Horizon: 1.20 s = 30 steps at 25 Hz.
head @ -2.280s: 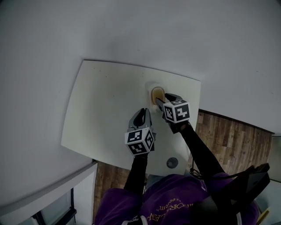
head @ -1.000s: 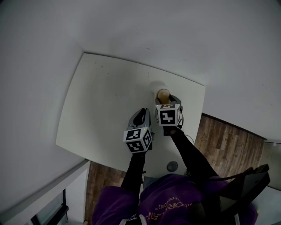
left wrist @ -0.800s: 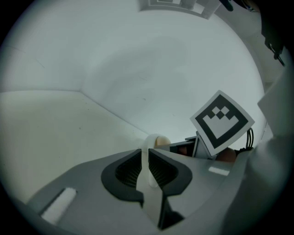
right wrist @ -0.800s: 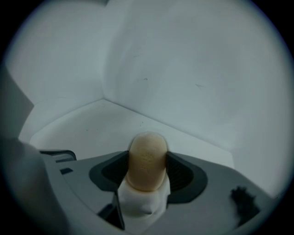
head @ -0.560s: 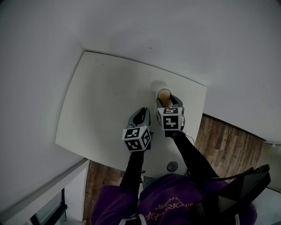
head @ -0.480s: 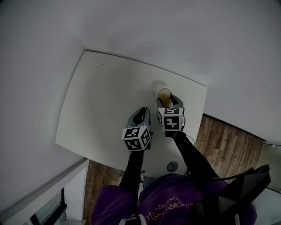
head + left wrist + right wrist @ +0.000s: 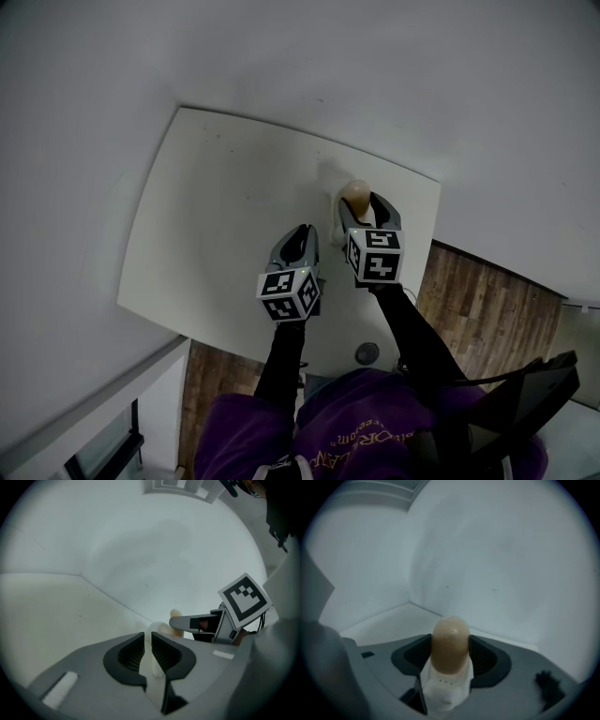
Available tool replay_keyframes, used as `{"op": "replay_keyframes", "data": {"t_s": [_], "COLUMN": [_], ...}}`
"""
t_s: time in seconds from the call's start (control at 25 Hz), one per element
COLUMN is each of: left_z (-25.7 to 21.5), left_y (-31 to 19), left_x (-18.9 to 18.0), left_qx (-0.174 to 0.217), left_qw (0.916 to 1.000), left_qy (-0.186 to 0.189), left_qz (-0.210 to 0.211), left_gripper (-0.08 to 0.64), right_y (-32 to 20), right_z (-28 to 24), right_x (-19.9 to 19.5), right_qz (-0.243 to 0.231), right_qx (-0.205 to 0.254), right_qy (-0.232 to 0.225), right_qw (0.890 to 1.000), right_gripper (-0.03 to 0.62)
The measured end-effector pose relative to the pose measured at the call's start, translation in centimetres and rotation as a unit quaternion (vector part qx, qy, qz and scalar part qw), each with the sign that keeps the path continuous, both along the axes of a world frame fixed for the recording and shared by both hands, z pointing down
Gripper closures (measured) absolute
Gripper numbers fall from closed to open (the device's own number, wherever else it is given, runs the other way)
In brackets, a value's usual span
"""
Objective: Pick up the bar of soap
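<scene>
1. Grey walls formed a corner behind a white table (image 7: pixel 206 216), and both claws were over it.
2. The right claw (image 7: pixel 362 208) was clamped on the soap (image 7: pixel 450 641). One ribbed pad bore on each side, and the tan rounded end stood out beyond the tips.
3. A white dish (image 7: pixel 443 693) lay directly under the soap, low between the same jaws. Whether the soap had cleared the dish could not be told.
4. The left claw (image 7: pixel 146 654) hung beside the right one and slightly behind it. Its jaws were drawn together to a thin slit and gripped nothing. The dish showed just ahead of its tips, apart from them.
5. The step in hand was judged to be the lift. The grasp looked made, and only a clean rise off the dish appeared to remain.
6. Requirements for a good lift, as judged:
   - Pad pressure needed to be held steady. Soap is probably slick: too hard a squeeze could shoot it forward past the tips, and too light a one could let it slide down.
   - The right claw needed to rise straight up, without twist or sideways drag, so that the dish was not pulled along.
   - The soap needed to sit deep between the pads, not at the tips.
   - If the dish came up with the soap, the left claw was well placed to press its rim down.
</scene>
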<state>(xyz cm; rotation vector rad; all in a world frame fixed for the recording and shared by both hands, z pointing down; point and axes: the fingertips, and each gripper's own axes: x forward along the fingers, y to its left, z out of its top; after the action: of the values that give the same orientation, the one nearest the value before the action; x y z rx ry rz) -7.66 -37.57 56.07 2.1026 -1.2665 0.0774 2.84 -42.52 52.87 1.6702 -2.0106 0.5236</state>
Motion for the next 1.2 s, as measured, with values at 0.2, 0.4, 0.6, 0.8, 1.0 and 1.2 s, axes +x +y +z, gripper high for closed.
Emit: {"op": "replay_keyframes", "data": {"t_s": [0.2,0.4,0.6,0.8,1.0,1.2], "left_z": [-2.5,-5.3,-8.0,-10.7,-13.6,-16.7], "left_y": [-0.2,-0.2,0.4,1.6,2.7,4.2], "left_x": [-0.4,-0.5,-0.5,-0.9,-0.8,0.1], "left_qx": [0.044,0.073,0.096,0.118,0.147,0.174], "left_qw": [0.9987,0.9967,0.9946,0.9918,0.9877,0.9830], "left_qy": [-0.017,-0.001,0.003,-0.002,0.001,0.024], "left_qz": [-0.021,-0.035,-0.041,-0.050,-0.054,-0.054], "left_gripper": [0.515,0.520,0.549,0.552,0.552,0.552], "right_y": [0.3,0.8,1.5,2.7,4.5,6.5], "right_z": [-2.4,-5.2,-8.6,-12.1,-16.3,-20.6], "right_x": [0.5,1.0,1.3,1.4,1.6,2.2], "right_qz": [0.004,0.003,-0.002,-0.010,-0.019,-0.025], "right_qx": [0.029,0.059,0.095,0.131,0.180,0.228], "right_qy": [-0.013,-0.023,-0.040,-0.061,-0.087,-0.114], "right_qw": [0.999,0.998,0.995,0.989,0.980,0.967], "right_gripper": [0.336,0.336,0.336,0.336,0.336,0.336]}}
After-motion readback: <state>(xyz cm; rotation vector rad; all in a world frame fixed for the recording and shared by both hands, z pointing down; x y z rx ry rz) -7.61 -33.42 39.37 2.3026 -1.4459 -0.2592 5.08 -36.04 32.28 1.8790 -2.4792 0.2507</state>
